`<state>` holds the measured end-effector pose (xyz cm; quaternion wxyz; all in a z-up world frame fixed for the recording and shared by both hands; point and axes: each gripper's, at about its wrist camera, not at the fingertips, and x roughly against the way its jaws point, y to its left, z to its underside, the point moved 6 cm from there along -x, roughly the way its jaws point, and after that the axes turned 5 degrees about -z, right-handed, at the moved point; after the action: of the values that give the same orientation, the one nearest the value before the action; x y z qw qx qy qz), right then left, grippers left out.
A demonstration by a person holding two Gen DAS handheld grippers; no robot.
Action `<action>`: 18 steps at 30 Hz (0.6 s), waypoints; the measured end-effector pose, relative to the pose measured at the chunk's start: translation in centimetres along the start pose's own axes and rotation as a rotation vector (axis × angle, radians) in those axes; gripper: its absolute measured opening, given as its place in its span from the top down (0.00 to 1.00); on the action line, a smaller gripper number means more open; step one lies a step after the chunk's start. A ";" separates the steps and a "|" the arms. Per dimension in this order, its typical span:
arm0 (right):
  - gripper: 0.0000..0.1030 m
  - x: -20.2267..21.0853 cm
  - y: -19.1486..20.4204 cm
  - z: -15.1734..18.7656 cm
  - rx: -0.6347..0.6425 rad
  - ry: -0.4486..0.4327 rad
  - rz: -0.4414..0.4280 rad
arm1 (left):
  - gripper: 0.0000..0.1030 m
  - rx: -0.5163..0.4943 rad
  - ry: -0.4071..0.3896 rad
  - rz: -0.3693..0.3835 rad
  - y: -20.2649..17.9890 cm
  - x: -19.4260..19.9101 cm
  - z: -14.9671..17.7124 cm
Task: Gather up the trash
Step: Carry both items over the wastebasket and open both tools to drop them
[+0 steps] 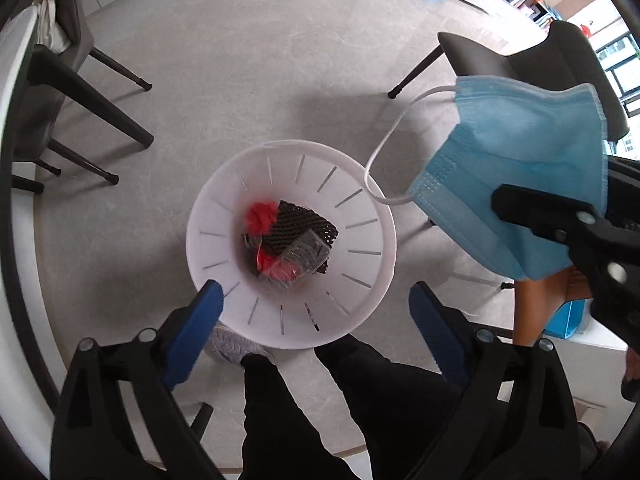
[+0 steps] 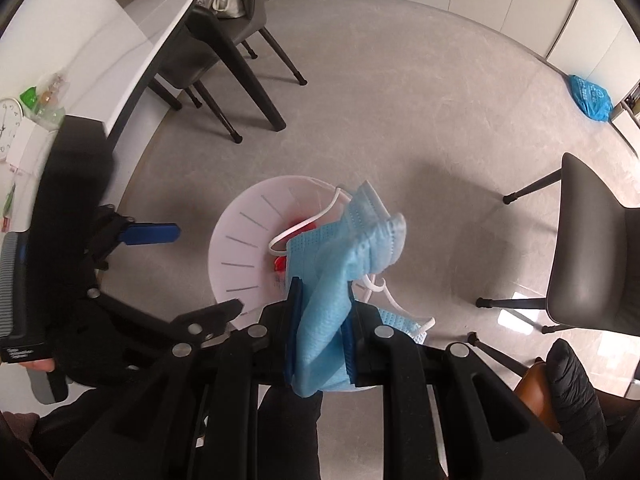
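A white slotted waste bin (image 1: pixel 362 216) stands on the floor below me; it also shows in the right wrist view (image 2: pixel 240 240). Inside lie red scraps (image 1: pixel 260 216), a black mesh piece (image 1: pixel 298 226) and clear plastic. My left gripper (image 1: pixel 316 312) is open and empty, above the bin's near rim. My right gripper (image 2: pixel 320 332) is shut on a blue face mask (image 2: pixel 340 264), held above the bin's right side. The mask (image 1: pixel 520 172) hangs at the right of the left wrist view, its white ear loop (image 1: pixel 384 152) dangling over the rim.
Dark chairs (image 1: pixel 80 92) (image 2: pixel 592 252) stand left and right of the bin. A white table (image 2: pixel 132 44) is at the left. A blue plastic bag (image 2: pixel 592 98) lies on the far floor. My legs (image 1: pixel 360 400) are just behind the bin.
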<state>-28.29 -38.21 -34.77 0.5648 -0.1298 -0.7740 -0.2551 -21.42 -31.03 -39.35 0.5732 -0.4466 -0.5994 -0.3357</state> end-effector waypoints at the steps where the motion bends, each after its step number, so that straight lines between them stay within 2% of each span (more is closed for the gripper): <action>1: 0.81 -0.1 0.0 -0.1 0.001 -0.001 -0.001 | 0.13 0.012 -0.005 -0.003 0.3 0.7 0.2; 6: 0.80 -1.8 -0.1 -0.4 0.007 0.005 -0.023 | 0.09 0.091 -0.088 0.018 2.6 6.3 0.3; 12: 0.80 -6.1 1.5 -1.1 0.038 0.031 -0.061 | 0.07 0.185 -0.210 -0.045 5.1 13.0 1.2; 16: 0.79 -9.6 2.9 -1.0 0.057 0.085 -0.074 | 0.08 0.249 -0.235 -0.077 6.7 14.8 2.2; 17: 0.73 -10.7 3.3 -0.9 0.063 0.106 -0.075 | 0.07 0.259 -0.237 -0.082 7.0 15.1 2.5; 18: 0.58 -11.6 3.5 -0.6 0.066 0.126 -0.075 | 0.07 0.267 -0.238 -0.091 7.4 15.3 2.8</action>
<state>-22.27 -34.58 -44.67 0.6064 -0.0656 -0.7493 -0.2579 -14.89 -23.37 -25.41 0.5367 -0.3756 -0.7217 -0.2236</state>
